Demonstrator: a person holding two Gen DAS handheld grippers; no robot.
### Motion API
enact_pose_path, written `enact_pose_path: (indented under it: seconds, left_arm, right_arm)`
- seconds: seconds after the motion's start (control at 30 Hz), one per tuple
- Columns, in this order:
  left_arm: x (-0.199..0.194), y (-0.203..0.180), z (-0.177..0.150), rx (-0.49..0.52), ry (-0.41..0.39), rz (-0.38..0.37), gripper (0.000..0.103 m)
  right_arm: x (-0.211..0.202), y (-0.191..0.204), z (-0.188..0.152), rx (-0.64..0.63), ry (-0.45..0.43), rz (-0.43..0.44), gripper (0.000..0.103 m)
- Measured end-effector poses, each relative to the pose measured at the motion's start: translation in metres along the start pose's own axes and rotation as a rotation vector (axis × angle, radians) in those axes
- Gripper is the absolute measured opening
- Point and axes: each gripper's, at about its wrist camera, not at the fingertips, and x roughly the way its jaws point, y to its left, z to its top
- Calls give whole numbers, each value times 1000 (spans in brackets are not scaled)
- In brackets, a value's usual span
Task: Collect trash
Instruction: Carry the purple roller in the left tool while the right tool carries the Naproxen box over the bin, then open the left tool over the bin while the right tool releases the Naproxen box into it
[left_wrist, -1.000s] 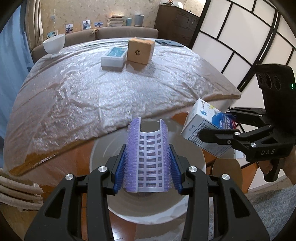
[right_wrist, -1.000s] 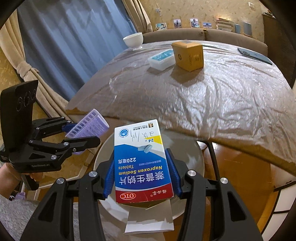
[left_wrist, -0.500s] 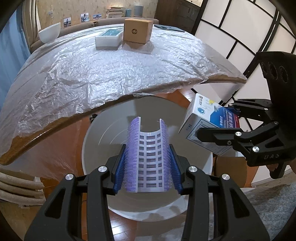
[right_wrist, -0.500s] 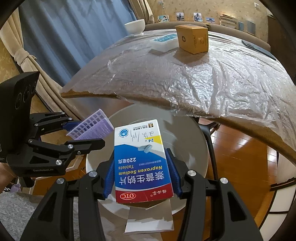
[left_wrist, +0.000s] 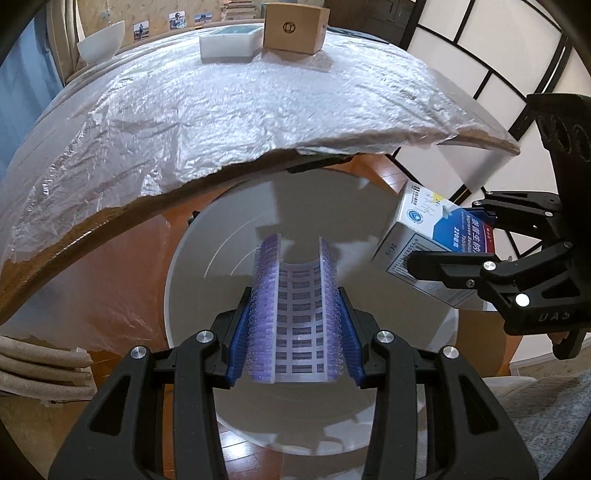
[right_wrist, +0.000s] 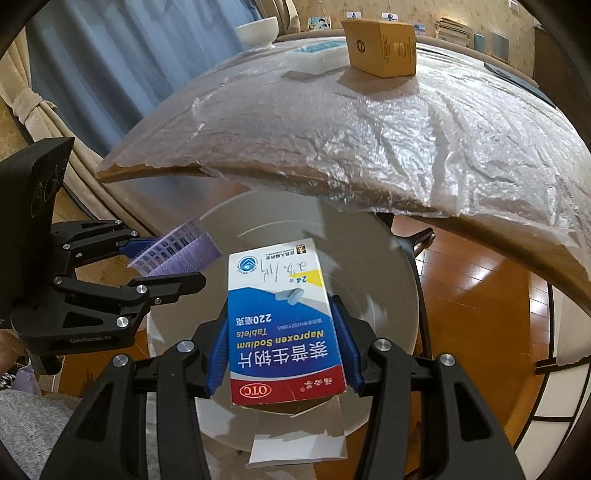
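both tools carry trash above a white round bin beside the counter.

the left tool (left_wrist: 295, 332) is clamped on a curved purple bristled strip (left_wrist: 295, 314), held over the mouth of the white bin (left_wrist: 207, 258). the right tool (right_wrist: 282, 350) is clamped on a naproxen sodium tablet box (right_wrist: 284, 325), its end flap hanging open, above the same bin just beside the left. on the plastic-covered counter (left_wrist: 221, 122) sit a brown cardboard box (left_wrist: 293, 27), a white box (left_wrist: 229, 46) and a white bowl (left_wrist: 99, 40).

A blue and white pill box (right_wrist: 286, 325) is squeezed by the right gripper (right_wrist: 284, 343) over a white bin (right_wrist: 388, 280). A purple piece (right_wrist: 177, 254) is held by the left gripper (right_wrist: 162, 262) beside it.
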Motion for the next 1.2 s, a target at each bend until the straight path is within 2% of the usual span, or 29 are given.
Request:
enact_pose_path:
  seconds: [0.57,1.2]
  left_arm:
    - [46,7,-5,15,52,11,44]
    - [88,-6,8,33,105,25,44]
  right_arm:
    - [38,5,-6,22,57,-29,49]
    - [69,4,-5,46,106,-58,49]
